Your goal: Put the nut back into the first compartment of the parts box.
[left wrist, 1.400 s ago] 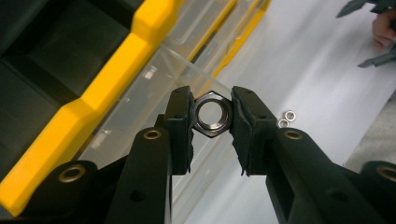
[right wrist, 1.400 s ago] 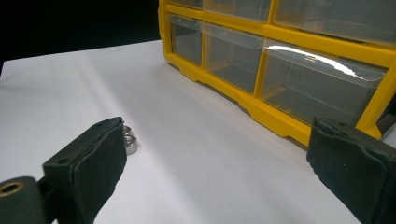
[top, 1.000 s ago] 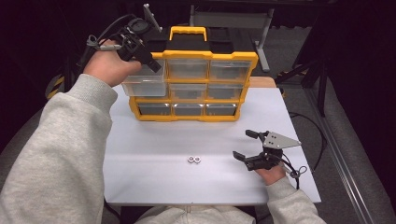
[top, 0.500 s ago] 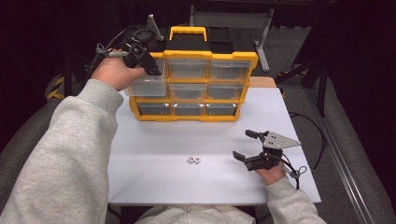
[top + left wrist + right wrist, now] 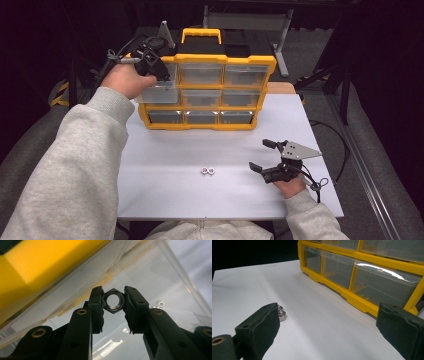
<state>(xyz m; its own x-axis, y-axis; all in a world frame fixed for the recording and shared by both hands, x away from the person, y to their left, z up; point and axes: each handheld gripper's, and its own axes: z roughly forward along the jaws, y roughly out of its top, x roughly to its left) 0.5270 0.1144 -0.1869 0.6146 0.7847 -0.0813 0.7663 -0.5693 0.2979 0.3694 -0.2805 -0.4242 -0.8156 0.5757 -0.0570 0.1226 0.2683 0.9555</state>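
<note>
While the white tabletop sits amid dark surroundings, the left tool (unmoved) pinches a nut; the right tool, at four o'clock, gapes empty.

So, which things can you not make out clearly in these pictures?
- Drawer contents: high view, the left tool and hand cover it.
- The two nuts on the table: high view, too small for detail; right tool view, one black pad partly hides them.
- Held nut: its flanks sit behind the pads.
</note>
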